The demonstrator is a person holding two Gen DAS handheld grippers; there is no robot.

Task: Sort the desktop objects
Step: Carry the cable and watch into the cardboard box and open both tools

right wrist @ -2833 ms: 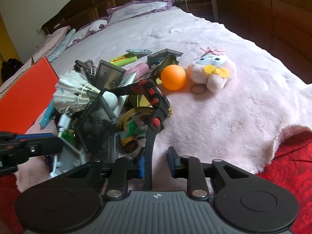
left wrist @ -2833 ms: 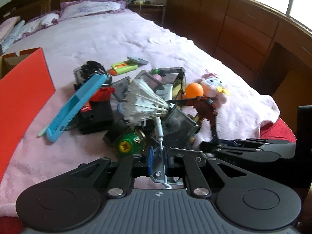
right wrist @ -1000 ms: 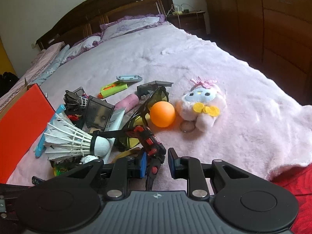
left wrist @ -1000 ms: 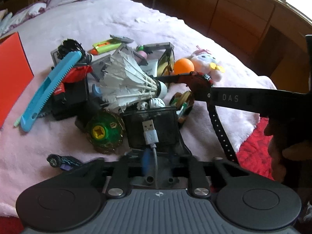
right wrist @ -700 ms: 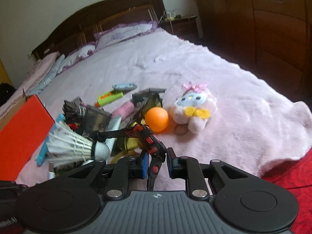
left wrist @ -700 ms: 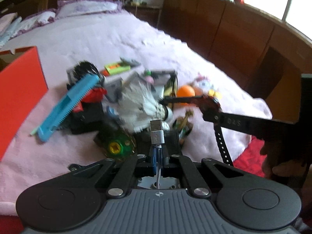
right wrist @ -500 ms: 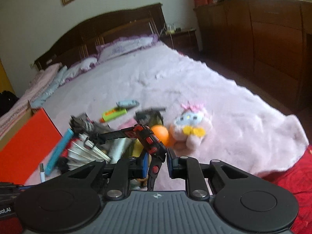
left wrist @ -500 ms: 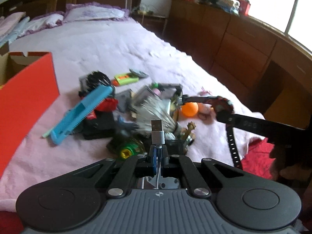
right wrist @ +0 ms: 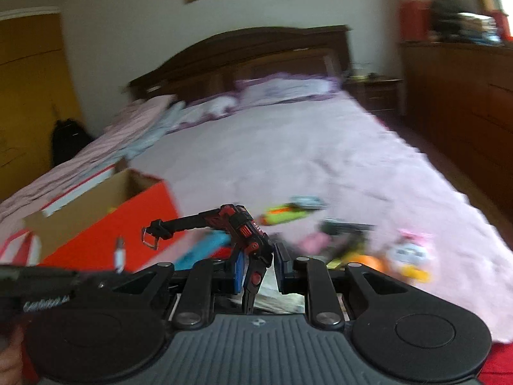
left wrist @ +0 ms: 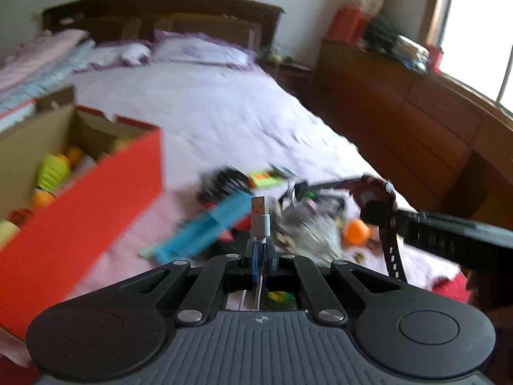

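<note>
My left gripper (left wrist: 260, 252) is shut on a white USB cable (left wrist: 259, 221), its plug pointing up above the fingers. My right gripper (right wrist: 257, 264) is shut on a red and black wristwatch (right wrist: 239, 224), its strap sticking out to the left; the watch also shows in the left wrist view (left wrist: 378, 199). Both are lifted above a blurred pile on the pink bed: a blue comb (left wrist: 208, 227), an orange ball (left wrist: 356, 231), a shuttlecock (left wrist: 315, 234), a green toy (right wrist: 283, 213) and a plush doll (right wrist: 408, 253).
A red cardboard box (left wrist: 83, 205) with its top open stands on the left of the bed and holds several colourful balls; it also shows in the right wrist view (right wrist: 105, 227). A wooden dresser (left wrist: 416, 109) runs along the right. Pillows and a headboard (right wrist: 243, 54) lie at the far end.
Both grippers have risen and pulled back from the pile, carrying the cable and the watch. The view now takes in the open box and headboard.
</note>
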